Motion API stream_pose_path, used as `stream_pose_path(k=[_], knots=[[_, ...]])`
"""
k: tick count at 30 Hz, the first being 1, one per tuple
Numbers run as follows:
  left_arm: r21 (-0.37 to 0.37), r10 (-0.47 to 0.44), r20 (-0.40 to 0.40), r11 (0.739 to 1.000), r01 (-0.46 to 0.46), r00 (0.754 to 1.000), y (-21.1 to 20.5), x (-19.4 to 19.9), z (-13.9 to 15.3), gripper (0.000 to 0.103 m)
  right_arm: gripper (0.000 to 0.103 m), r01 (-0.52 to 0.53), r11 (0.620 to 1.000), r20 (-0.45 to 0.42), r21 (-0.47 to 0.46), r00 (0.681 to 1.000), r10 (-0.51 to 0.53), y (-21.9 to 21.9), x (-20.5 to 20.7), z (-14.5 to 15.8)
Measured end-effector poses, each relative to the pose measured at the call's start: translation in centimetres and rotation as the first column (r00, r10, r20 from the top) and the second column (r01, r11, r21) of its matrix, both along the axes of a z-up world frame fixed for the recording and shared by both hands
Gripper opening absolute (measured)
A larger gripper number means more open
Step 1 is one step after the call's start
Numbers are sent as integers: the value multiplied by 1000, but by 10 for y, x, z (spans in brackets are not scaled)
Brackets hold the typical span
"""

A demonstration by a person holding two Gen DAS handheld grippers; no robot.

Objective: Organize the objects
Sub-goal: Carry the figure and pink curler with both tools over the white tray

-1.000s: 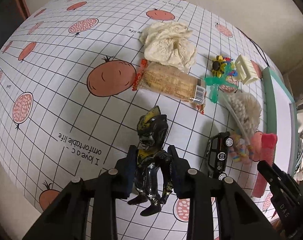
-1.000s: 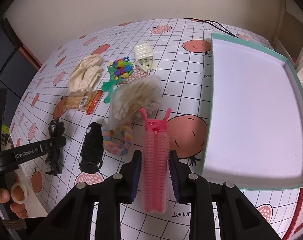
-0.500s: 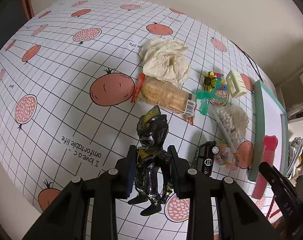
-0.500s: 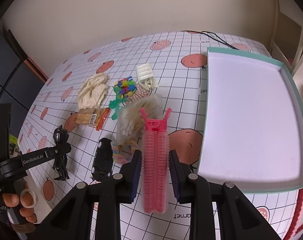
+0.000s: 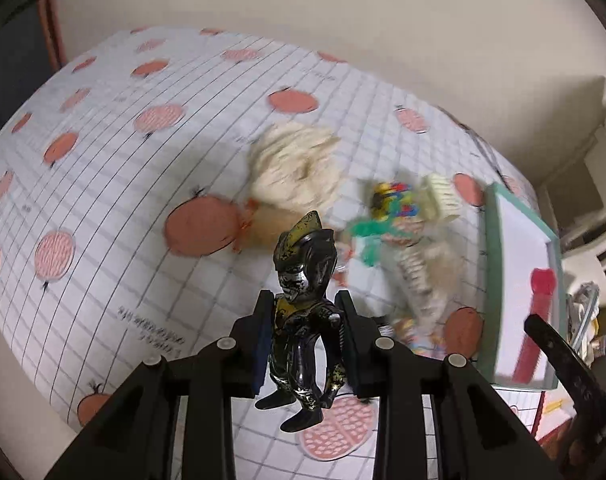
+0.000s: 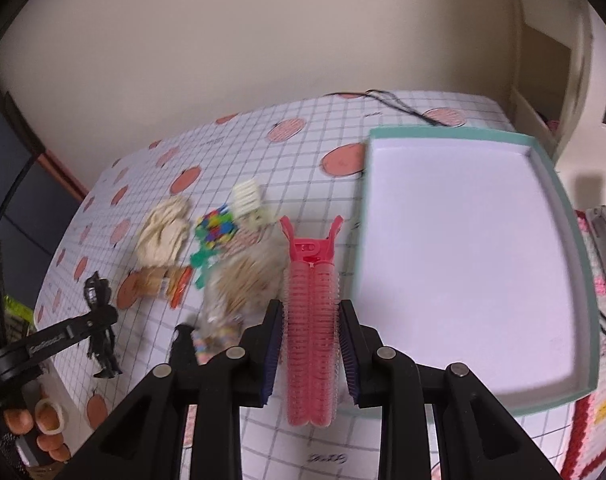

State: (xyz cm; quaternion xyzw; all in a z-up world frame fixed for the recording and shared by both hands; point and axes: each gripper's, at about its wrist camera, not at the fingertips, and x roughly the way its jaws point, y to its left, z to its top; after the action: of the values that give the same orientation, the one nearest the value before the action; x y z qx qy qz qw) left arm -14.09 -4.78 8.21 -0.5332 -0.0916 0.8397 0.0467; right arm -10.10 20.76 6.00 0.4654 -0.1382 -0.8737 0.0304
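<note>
My left gripper (image 5: pixel 305 336) is shut on a black and gold toy figure (image 5: pixel 303 320), held upright above the fruit-print tablecloth (image 5: pixel 103 184). In the right wrist view that figure (image 6: pixel 101 320) hangs at the far left. My right gripper (image 6: pixel 310 350) is shut on a pink hair roller clip (image 6: pixel 311 320), lifted beside the left edge of the teal-rimmed white tray (image 6: pixel 463 260). The left wrist view shows the same clip (image 5: pixel 537 320) over the tray (image 5: pixel 515 280) at the right.
On the cloth lie a cream cloth wad (image 6: pixel 163 232), a colourful bead toy (image 6: pixel 215 232), a cream hair claw (image 6: pixel 247 200), a bag of cotton swabs (image 6: pixel 243 284), a snack packet (image 6: pixel 163 284) and a black toy car (image 6: pixel 181 344). A hand (image 6: pixel 35 428) grips the left tool.
Both grippers have risen with their loads, so the table looks farther away. The pink clip has drawn closer to the tray. Both views are now motion-blurred.
</note>
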Motion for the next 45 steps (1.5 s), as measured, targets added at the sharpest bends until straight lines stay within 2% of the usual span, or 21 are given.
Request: stream_pose_path(k=[4, 12, 18, 21, 29, 33, 38, 41, 45], knots=[[7, -64, -21, 998, 64, 998, 23, 3, 9, 32, 29, 56, 998, -10, -8, 998, -56, 24, -4, -1], [51, -160, -45, 985, 162, 986, 88, -16, 17, 32, 29, 160, 987, -25, -15, 987, -160, 72, -7, -3], [75, -276, -91, 956, 283, 957, 156, -26, 26, 32, 29, 218, 975, -37, 47, 976, -217, 102, -7, -7], [95, -309, -83, 944, 316, 947, 185, -31, 22, 32, 29, 236, 970, -38, 63, 972, -234, 115, -8, -9], [129, -357, -46, 924, 360, 933, 237, -47, -1, 32, 29, 282, 956, -69, 84, 958, -277, 140, -11, -9], [115, -382, -52, 916, 385, 923, 261, -50, -14, 32, 29, 275, 955, -78, 109, 960, -268, 145, -16, -11], [135, -366, -32, 920, 367, 930, 275, -65, -27, 32, 29, 280, 956, -87, 86, 958, -273, 147, -25, -13], [115, -369, -32, 922, 370, 929, 279, -73, -31, 32, 29, 268, 958, -104, 97, 961, -258, 145, -31, -11], [122, -358, -29, 925, 359, 933, 282, -83, -36, 32, 29, 286, 957, -91, 54, 955, -281, 148, -38, -20]])
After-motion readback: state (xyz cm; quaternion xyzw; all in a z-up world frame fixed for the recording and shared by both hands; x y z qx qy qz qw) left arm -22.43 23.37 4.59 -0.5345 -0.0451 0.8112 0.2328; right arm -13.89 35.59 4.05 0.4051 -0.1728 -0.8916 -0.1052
